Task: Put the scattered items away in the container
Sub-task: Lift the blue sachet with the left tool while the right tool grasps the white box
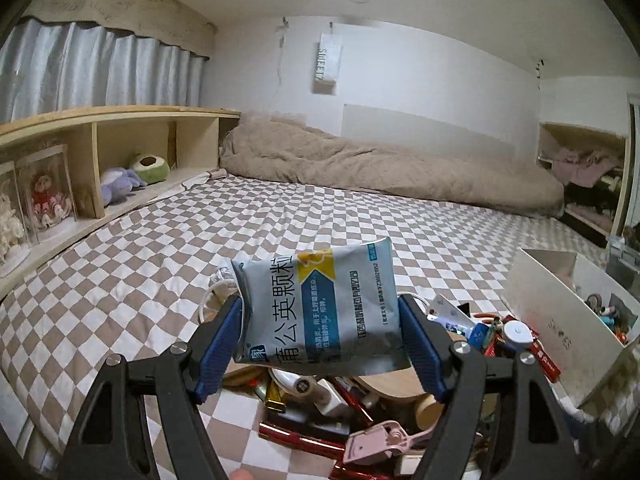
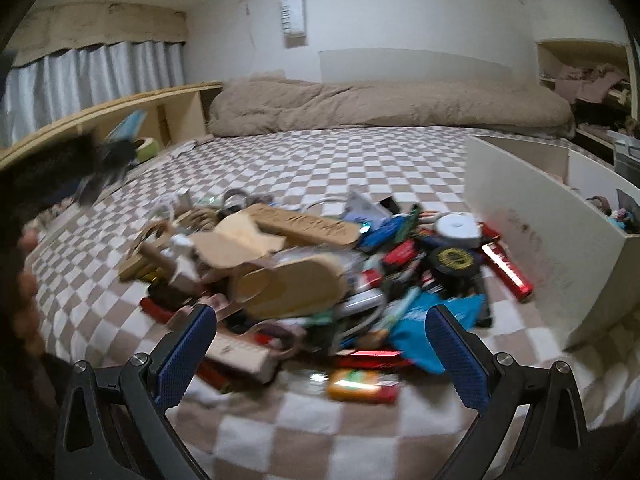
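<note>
Mostly undone, I'd judge: a big pile [image 2: 320, 272] of odds & ends lies on the checked bedsheet [image 1: 160, 248], just beside the white box [image 2: 532, 240], w/ only a few bits visible inside the box. The left gripper [image 1: 322, 320] is clamped on a packet [image 1: 320, 308], jaws pressing both its side edges, held up off the bed above the near part of the pile, box off to the right. The packet is a soft, pale blue-grey sachet w/ yellow & blue panels and Chinese print, slightly puffed & crinkled. The right gripper [image 2: 320, 344] hangs over the pile, jaws wide apart, holding nothing; that view is blurry.
</note>
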